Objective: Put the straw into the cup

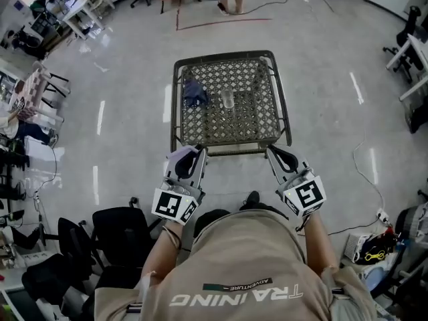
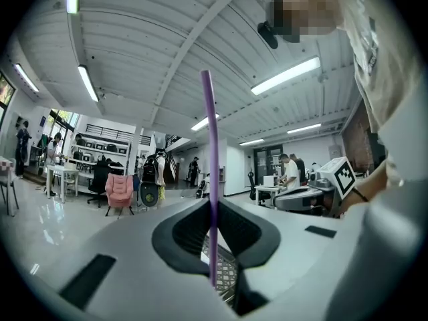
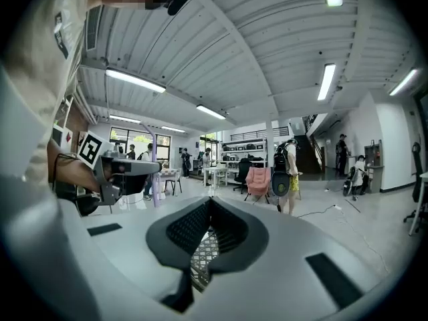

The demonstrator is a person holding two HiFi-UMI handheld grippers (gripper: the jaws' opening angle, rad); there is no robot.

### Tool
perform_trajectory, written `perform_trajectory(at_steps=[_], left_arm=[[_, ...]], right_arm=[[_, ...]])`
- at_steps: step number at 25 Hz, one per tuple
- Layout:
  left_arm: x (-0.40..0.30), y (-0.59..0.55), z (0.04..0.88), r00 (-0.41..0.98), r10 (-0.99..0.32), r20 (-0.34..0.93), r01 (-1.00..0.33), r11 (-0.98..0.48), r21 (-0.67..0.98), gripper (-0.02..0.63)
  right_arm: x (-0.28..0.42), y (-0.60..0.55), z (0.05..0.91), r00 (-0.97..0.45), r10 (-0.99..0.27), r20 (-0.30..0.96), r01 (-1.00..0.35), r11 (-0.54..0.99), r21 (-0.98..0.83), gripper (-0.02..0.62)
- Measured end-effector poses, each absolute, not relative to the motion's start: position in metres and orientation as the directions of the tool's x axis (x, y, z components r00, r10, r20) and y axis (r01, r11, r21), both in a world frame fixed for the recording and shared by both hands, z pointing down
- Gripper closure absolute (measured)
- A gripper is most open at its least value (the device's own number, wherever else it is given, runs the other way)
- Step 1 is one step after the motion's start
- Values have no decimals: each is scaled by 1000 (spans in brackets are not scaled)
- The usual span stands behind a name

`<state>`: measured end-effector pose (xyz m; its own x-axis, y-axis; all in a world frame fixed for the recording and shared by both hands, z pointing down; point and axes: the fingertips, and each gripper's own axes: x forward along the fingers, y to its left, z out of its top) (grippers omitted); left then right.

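Note:
A clear cup [image 1: 228,99] stands near the middle of a metal mesh table [image 1: 267,85], with a crumpled blue cloth [image 1: 194,93] to its left. My left gripper [image 1: 200,152] [image 2: 212,204] hovers at the table's near edge, shut on a purple straw [image 2: 210,172] that stands upright between its pads. In the right gripper view the same straw [image 3: 153,174] rises from the left gripper [image 3: 124,172]. My right gripper [image 1: 271,150] [image 3: 210,203] is level beside it at the near edge, its tips together with nothing in them. Mesh shows below the jaws.
Black office chairs [image 1: 100,239] crowd the floor at my lower left. A cable [image 1: 364,172] runs along the floor to the right. A pink armchair [image 2: 119,189] and people stand far off across the room. A red tape line [image 1: 221,24] marks the floor beyond the table.

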<state>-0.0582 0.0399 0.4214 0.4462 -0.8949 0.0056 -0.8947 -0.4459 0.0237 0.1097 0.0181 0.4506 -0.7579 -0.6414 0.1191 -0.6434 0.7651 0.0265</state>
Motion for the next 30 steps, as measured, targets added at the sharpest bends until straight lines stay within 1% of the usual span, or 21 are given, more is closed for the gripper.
perform_trajectory(at_steps=[6, 14, 21, 26, 30], left_arm=[[-41, 23, 430, 416, -909, 12, -909, -415, 41, 560], [-53, 5, 431, 413, -910, 27, -911, -412, 32, 560], [-70, -36, 433, 438, -898, 29, -899, -437, 39, 560], [-84, -80, 422, 459, -888, -4, -887, -458, 61, 560], [-97, -105, 417, 496, -868, -7, -867, -496, 45, 560]], right_arm=[[111, 3, 454, -807, -576, 130, -576, 816, 40, 578], [95, -14, 468, -822, -550, 147, -556, 831, -1, 578], [77, -49, 464, -807, -570, 156, -577, 817, 1, 578], [59, -83, 461, -801, -575, 165, -582, 813, 7, 578], [42, -100, 457, -785, -596, 169, -603, 798, 11, 578]])
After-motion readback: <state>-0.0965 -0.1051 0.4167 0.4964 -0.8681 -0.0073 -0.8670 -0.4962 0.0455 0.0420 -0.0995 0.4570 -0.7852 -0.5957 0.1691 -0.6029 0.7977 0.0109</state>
